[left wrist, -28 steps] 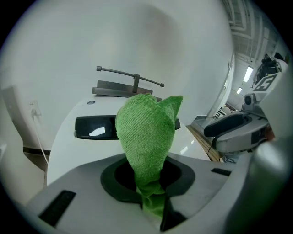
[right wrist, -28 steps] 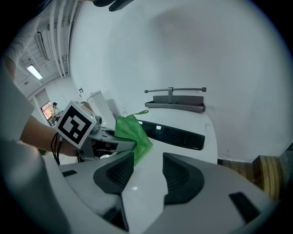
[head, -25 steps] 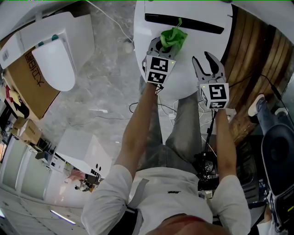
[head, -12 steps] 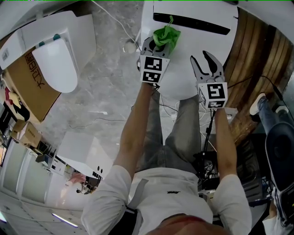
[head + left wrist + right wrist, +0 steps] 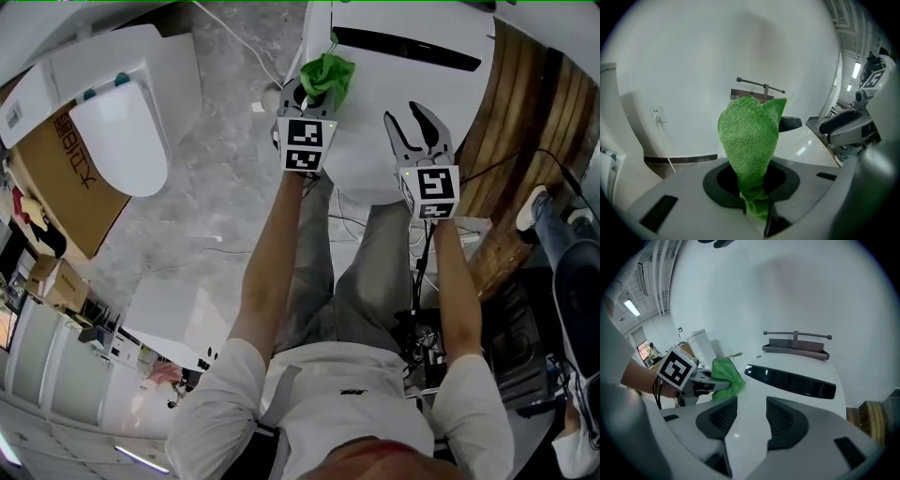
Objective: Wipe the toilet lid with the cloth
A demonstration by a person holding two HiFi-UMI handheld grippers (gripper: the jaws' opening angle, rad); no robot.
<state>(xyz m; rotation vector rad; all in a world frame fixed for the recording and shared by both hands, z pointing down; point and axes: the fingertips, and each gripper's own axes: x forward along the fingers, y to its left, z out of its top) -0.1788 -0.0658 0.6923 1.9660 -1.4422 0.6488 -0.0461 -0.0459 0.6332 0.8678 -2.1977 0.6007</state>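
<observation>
The glossy white toilet lid (image 5: 375,122) runs off the head view's top edge; the crumpled green cloth (image 5: 749,140) hides its lower end inside the left gripper (image 5: 757,213).

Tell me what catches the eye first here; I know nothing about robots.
The bright green cloth stands out first, pinched in the left hand-held gripper at the left edge of the white toilet lid. Next come the black-and-white marker cubes on both grippers, with the right hand-held gripper hovering open and empty over the lid. A second white toilet stands farther left on the grey floor.
</observation>
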